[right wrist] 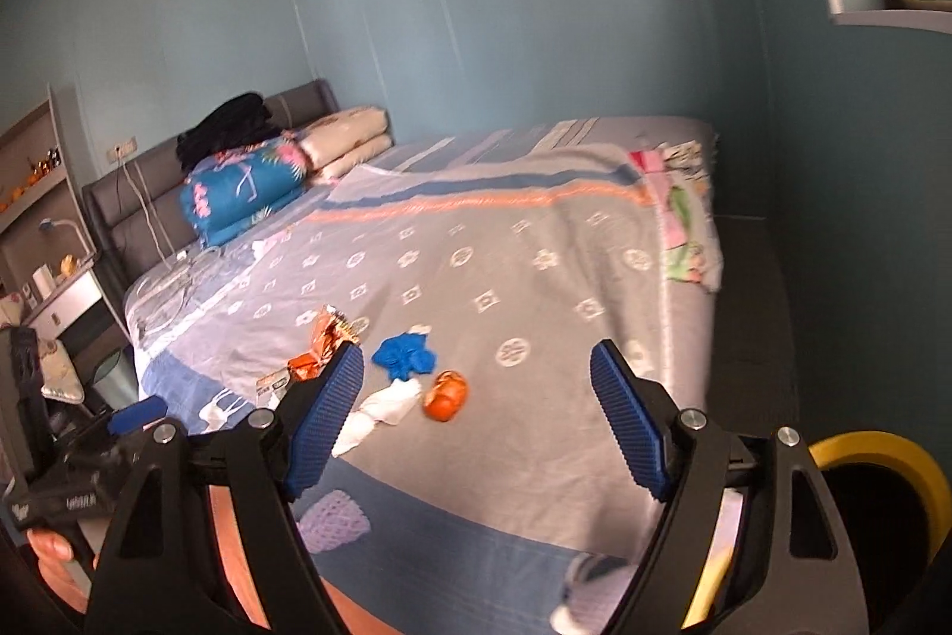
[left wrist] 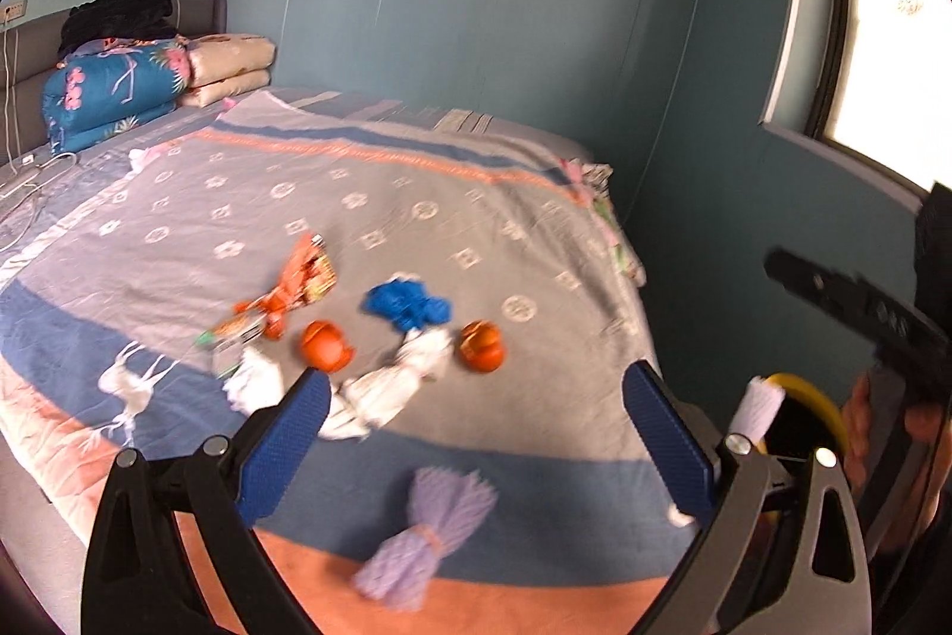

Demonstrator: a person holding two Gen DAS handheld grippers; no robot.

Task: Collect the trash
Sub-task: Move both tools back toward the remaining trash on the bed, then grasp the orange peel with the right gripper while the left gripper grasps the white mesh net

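Trash lies on the bed's patterned cover [left wrist: 416, 218]: orange snack wrappers [left wrist: 297, 284], a crumpled blue piece [left wrist: 407, 305], two orange peel pieces [left wrist: 324, 346] [left wrist: 481, 344], white crumpled tissues [left wrist: 392, 385] and a purple foam net [left wrist: 428, 528]. My left gripper [left wrist: 476, 397] is open and empty above the near tissues. My right gripper [right wrist: 476, 373] is open and empty, hovering over the bed; it sees the blue piece [right wrist: 404, 355], an orange peel [right wrist: 446, 395], tissues [right wrist: 381, 412], wrappers [right wrist: 324, 337] and the net [right wrist: 333, 522]. A yellow-rimmed bin [right wrist: 892, 456] stands at the right.
Folded quilts [left wrist: 113, 93] and pillows [left wrist: 229, 66] are stacked at the headboard. White cables [left wrist: 35, 171] lie at the bed's left edge. A nightstand [right wrist: 65, 302] and small bin [right wrist: 116, 379] stand left of the bed. Teal walls surround it; a window [left wrist: 892, 58] is at the right.
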